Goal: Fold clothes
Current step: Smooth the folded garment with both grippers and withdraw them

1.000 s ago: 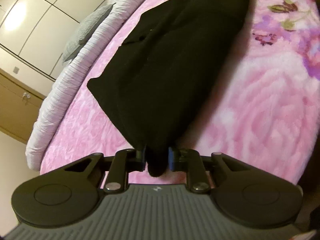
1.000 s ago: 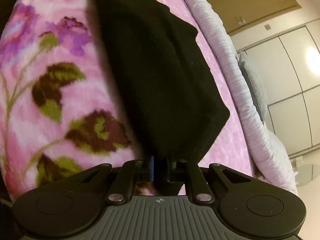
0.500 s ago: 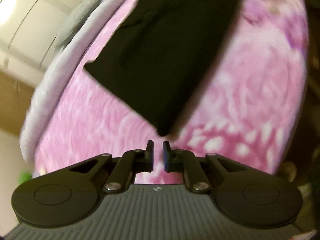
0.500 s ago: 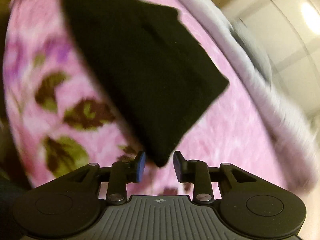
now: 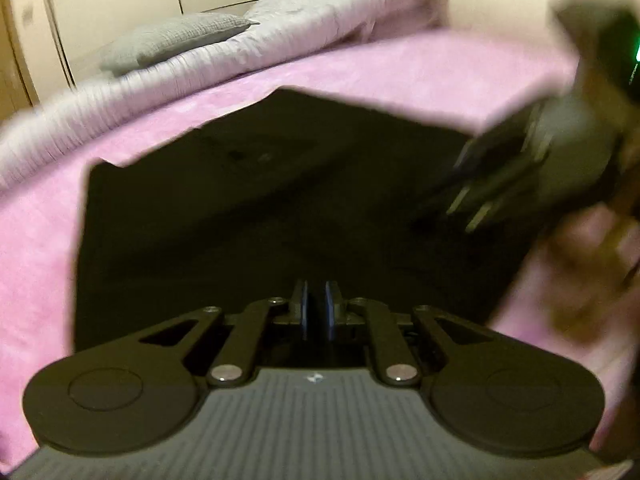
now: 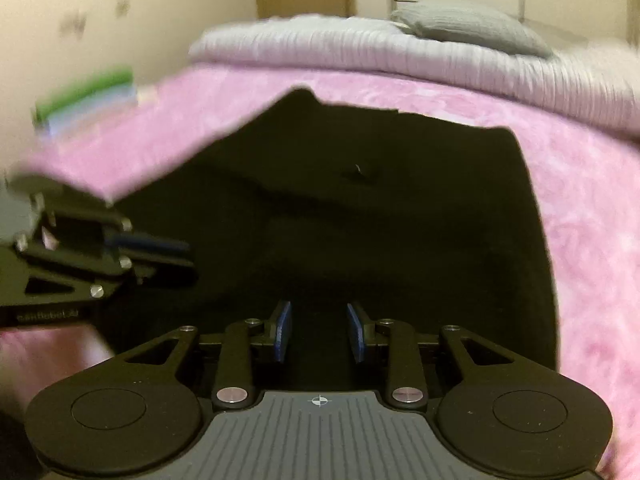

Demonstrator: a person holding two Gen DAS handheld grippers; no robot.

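A black garment point(image 5: 248, 208) lies flat on the pink blanket point(image 5: 360, 68), filling the middle of both views; it also shows in the right wrist view point(image 6: 400, 224). My left gripper point(image 5: 316, 304) hovers over its near edge with jaws nearly closed and nothing between them. My right gripper point(image 6: 319, 320) is open and empty over the garment's near edge. Each gripper appears blurred in the other's view: the right one point(image 5: 460, 204) at right, the left one point(image 6: 176, 256) at left.
A white ribbed duvet point(image 6: 400, 52) and a grey pillow point(image 6: 468, 26) lie at the far side of the bed. A green and blue stack point(image 6: 88, 92) sits at the far left. Wardrobe doors and a wall stand behind.
Both grippers let go of the black garment, which now lies flat. Both swung round to face it across the bed. The right jaws opened wider.
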